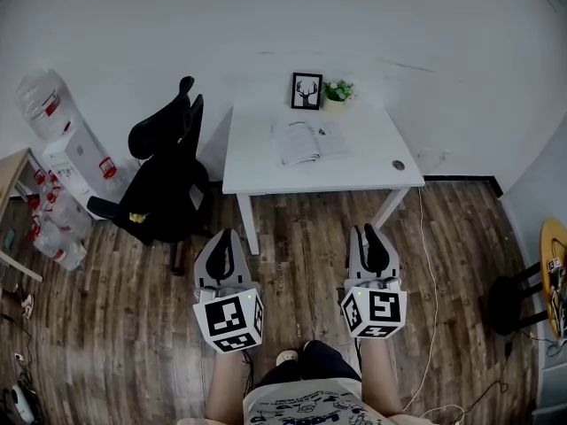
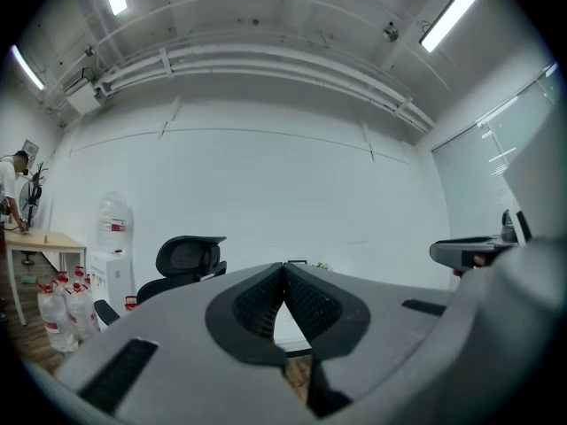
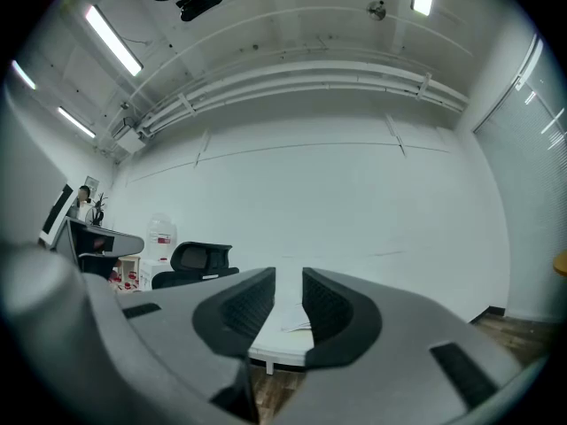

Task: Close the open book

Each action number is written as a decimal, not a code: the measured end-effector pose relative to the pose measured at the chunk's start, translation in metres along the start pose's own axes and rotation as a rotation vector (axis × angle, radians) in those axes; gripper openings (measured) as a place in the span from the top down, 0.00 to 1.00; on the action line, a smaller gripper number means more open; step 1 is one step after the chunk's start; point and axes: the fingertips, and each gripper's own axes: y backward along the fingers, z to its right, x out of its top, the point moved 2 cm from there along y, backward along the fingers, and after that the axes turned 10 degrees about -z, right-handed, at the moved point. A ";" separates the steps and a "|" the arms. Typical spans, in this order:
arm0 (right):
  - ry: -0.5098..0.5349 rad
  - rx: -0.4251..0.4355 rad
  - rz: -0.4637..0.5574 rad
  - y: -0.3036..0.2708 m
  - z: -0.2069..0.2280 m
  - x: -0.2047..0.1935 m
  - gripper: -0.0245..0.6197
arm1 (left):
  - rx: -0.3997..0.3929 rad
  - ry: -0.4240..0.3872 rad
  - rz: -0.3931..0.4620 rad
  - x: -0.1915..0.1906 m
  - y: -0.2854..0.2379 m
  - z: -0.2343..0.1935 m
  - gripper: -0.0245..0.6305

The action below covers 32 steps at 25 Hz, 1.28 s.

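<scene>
The open book [image 1: 306,140] lies flat on the white table [image 1: 266,171], its pages facing up, far ahead of both grippers. My left gripper [image 1: 221,240] hovers over the wooden floor in front of the table's left leg; in the left gripper view its jaws [image 2: 283,266] meet at the tip, shut on nothing. My right gripper [image 1: 371,234] hangs level beside it, short of the table's right leg. Its jaws [image 3: 289,277] stand slightly apart with nothing between them, and the book [image 3: 298,324] shows through the gap.
A black office chair [image 1: 164,175] stands left of the table. A framed deer picture [image 1: 306,90] and a small plant [image 1: 337,90] sit at the table's back edge. A water dispenser [image 1: 75,153] and bottles are far left, a dark stool [image 1: 509,299] at right.
</scene>
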 end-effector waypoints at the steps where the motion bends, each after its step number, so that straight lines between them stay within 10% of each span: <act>1: 0.000 0.012 -0.005 -0.002 -0.001 0.000 0.80 | 0.000 0.001 -0.004 -0.001 -0.003 -0.001 0.93; 32: 0.040 0.126 -0.046 -0.248 0.094 0.019 0.72 | 0.125 -0.003 -0.024 0.038 -0.228 0.029 0.93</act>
